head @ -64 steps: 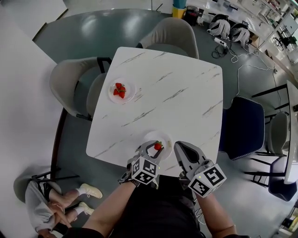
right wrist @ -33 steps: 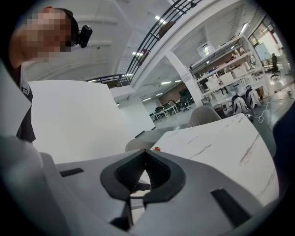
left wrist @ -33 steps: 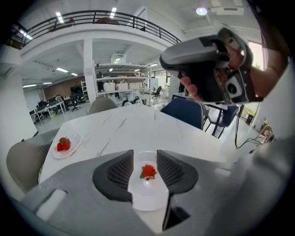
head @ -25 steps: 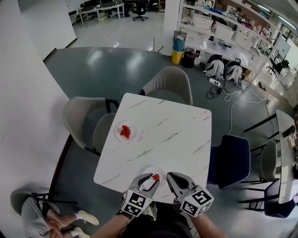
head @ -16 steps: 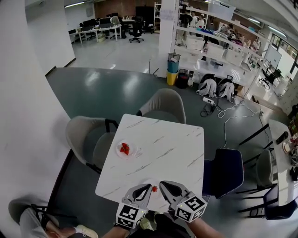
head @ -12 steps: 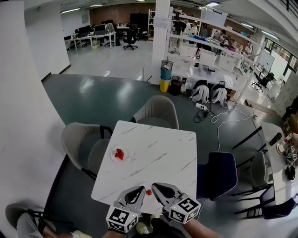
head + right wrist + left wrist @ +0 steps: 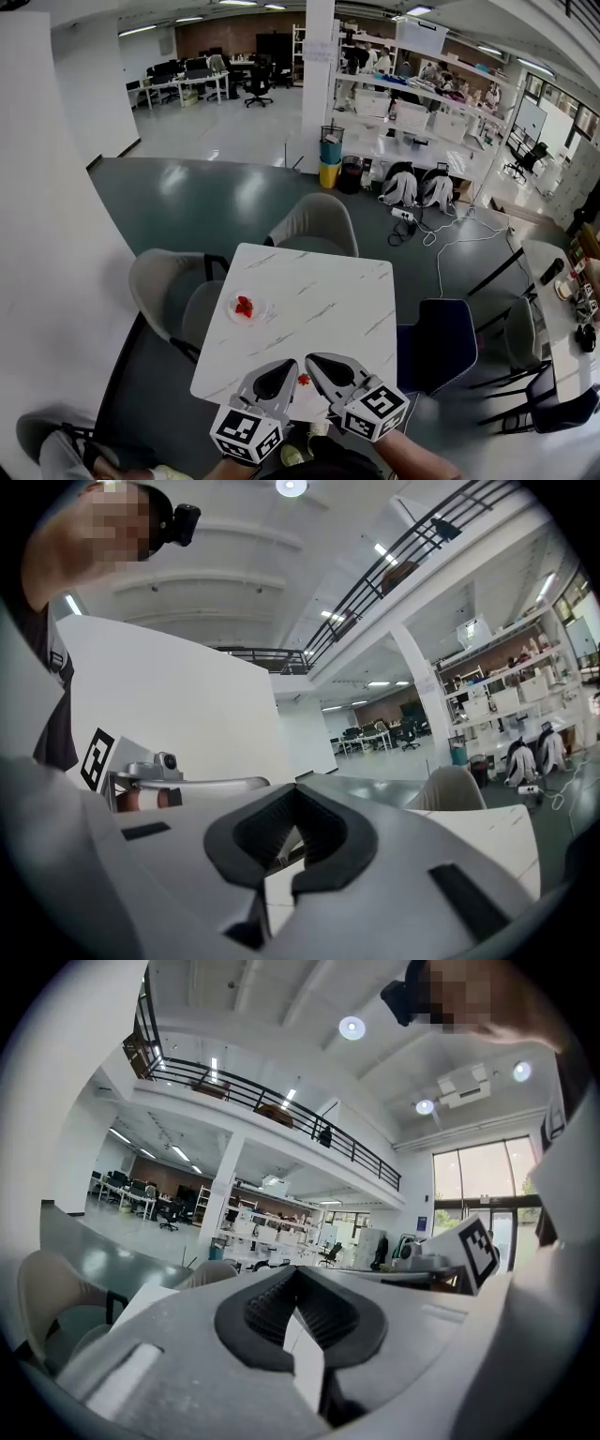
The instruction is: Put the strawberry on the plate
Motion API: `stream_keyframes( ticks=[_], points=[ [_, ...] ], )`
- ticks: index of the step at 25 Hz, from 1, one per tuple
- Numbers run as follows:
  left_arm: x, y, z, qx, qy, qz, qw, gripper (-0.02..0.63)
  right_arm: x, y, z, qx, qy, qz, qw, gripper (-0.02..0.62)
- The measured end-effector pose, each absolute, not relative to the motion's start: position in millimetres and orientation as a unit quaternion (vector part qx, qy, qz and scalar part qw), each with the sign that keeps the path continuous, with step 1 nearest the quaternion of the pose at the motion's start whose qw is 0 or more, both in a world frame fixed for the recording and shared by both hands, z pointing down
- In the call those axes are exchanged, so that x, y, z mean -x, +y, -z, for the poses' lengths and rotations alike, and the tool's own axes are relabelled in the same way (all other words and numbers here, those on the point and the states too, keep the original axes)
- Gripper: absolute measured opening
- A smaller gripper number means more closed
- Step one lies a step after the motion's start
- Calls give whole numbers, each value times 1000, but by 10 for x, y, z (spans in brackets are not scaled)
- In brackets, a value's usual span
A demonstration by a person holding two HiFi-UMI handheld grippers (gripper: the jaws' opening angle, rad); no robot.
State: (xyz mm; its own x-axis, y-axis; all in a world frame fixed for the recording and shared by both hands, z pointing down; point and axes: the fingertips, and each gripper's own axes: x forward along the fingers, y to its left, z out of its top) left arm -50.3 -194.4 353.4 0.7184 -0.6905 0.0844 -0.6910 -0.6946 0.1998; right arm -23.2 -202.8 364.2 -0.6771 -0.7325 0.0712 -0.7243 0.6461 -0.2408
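One strawberry point(image 7: 303, 380) lies on the small white plate point(image 7: 302, 397) at the near edge of the marble table point(image 7: 319, 300). It sits below and between my two grippers, apart from both. My left gripper point(image 7: 286, 363) is raised above the table and its jaws are shut with nothing between them; in the left gripper view its tips point(image 7: 297, 1271) meet. My right gripper point(image 7: 310, 358) hovers beside it, also shut and empty, and its tips point(image 7: 298, 791) meet too. A second plate point(image 7: 246, 307) with several strawberries rests at the table's left side.
Grey chairs stand at the far side point(image 7: 314, 220) and left side point(image 7: 164, 281) of the table, and a navy chair point(image 7: 436, 347) at the right. Someone sits on the floor at the lower left point(image 7: 52, 450). Desks and shelves fill the room behind.
Both grippers have risen away from the table and the view takes in more of the room. The left jaws, open beside the strawberry on the near plate, have closed empty.
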Motion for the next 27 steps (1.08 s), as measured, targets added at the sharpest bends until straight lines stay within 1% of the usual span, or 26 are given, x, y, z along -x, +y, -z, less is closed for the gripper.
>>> stream_keyframes(
  ticks=[8, 16, 27],
  points=[
    [505, -1875, -3314, -924, -369, 18, 99, 11, 229, -1962, -3445, 414, 906, 88, 15, 2],
    [546, -1831, -3281, -924, -372, 24, 90, 11, 268, -1906, -3423, 418, 906, 73, 10, 2],
    [601, -1722, -3296, -923, -373, 18, 98, 11, 338, -1800, -3395, 418, 905, 76, 8, 2]
  ],
)
